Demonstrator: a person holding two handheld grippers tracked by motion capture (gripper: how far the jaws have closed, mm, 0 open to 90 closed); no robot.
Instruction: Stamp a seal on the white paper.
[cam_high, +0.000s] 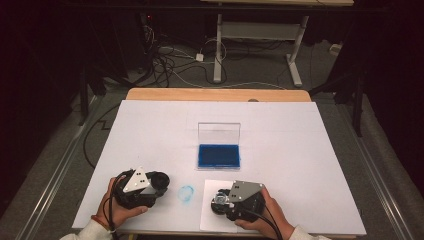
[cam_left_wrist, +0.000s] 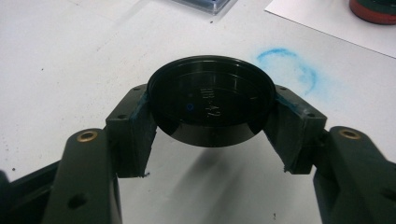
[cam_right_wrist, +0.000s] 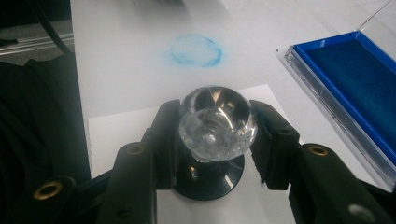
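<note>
A white-covered worktop (cam_high: 280, 130) carries an open ink pad (cam_high: 218, 155) near its middle, its blue pad lying flat and its clear lid (cam_high: 219, 133) standing upright at the far edge. In front of it, toward the person, a smudged blue ring of ink (cam_high: 186, 193) marks the white surface, and just to the right of that lies a separate sheet of white paper (cam_high: 209, 217).

The left tongs (cam_high: 159, 181) are held low near the front left of the worktop, beside the ink ring. In the left gripper view they are closed on a round black lid (cam_left_wrist: 211, 100), one jaw pressing each side of its rim. The lid is held flat, raised off the surface, with its shadow falling on the white beneath. Faint raised lettering shows on its top, too small to read.

The right tongs (cam_high: 220, 201) are over the sheet of paper. In the right gripper view they are closed on a stamp (cam_right_wrist: 215, 135), gripping the clear faceted knob that forms its handle. The stamp's black round base sits below the knob, resting on the paper. The ink ring lies beyond it, and the blue ink pad is off to the right, apart from the stamp.

The person's hands (cam_high: 116, 202) hold each tool from the bottom edge.
</note>
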